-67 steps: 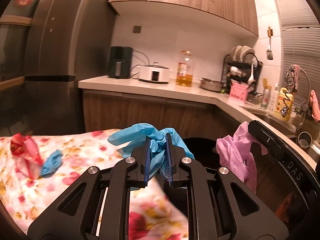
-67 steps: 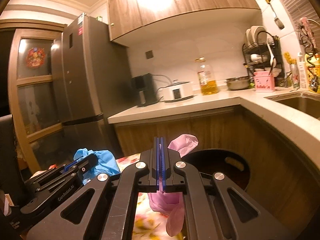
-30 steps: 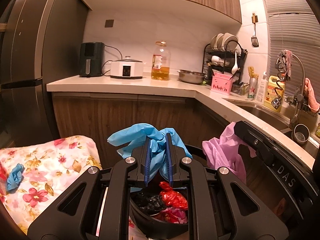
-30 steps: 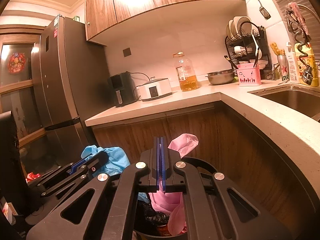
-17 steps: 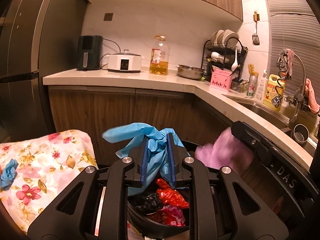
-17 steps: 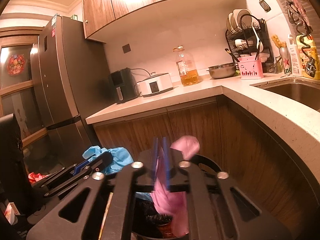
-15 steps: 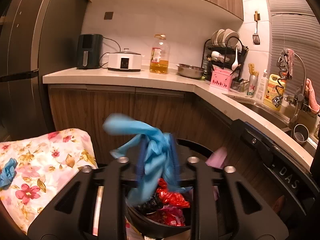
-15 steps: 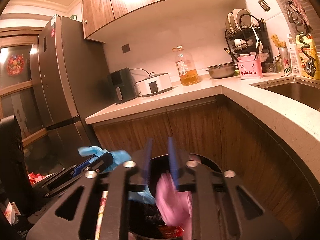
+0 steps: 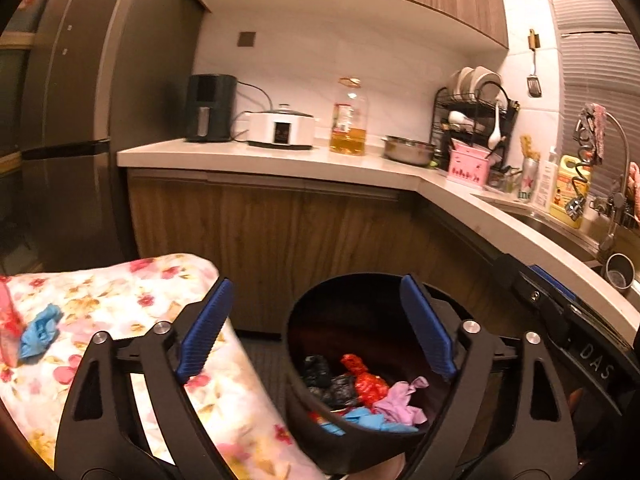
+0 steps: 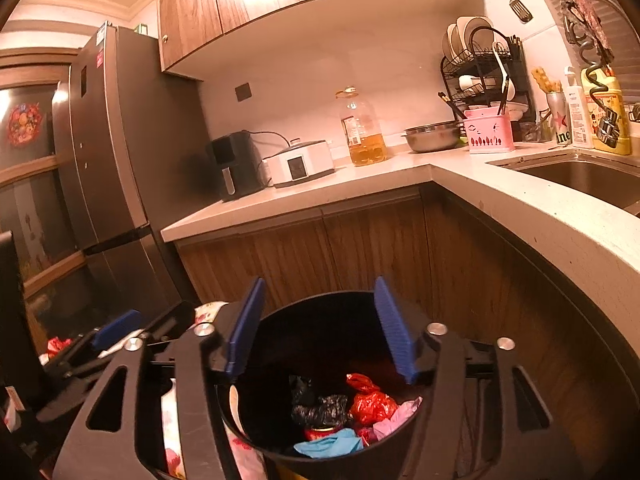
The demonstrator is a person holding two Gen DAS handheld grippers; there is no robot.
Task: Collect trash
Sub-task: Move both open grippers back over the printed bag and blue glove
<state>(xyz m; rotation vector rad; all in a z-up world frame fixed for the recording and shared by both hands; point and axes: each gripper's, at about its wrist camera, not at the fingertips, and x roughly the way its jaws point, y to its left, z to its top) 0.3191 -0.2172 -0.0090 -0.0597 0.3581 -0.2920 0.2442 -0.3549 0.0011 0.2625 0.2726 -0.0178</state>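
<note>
Both tools hang over the round black trash bin [image 9: 304, 344], which stands on the floor between the flowered cloth [image 9: 120, 304] and the wooden cabinet fronts, so that whatever is let go falls straight inside. The left tool [image 9: 316, 328] has just been opening and its ribbed blue pads [image 9: 204, 324] stand wide apart with nothing between them; the right tool [image 10: 320, 328] has also just been opening, and it too is released and empty. In my judgement the drop is done for these two pieces: the blue glove [image 10: 328, 442] and the pink glove [image 9: 400, 400] lie loose and crumpled in the bin, on top of a knotted red plastic bag [image 10: 370, 400] and a wrinkled black bag [image 10: 320, 406]. The gloves look thin, soft and rubbery, without a fixed shape; the bin wall is smooth, hard and dark. More trash is left on the cloth: another small blue glove [image 9: 40, 330] lies far to the left, just beside a red and pink wrapper [image 9: 8, 328] at the picture edge. The pale stone counter [image 10: 360, 184] behind carries only kitchen things.
</note>
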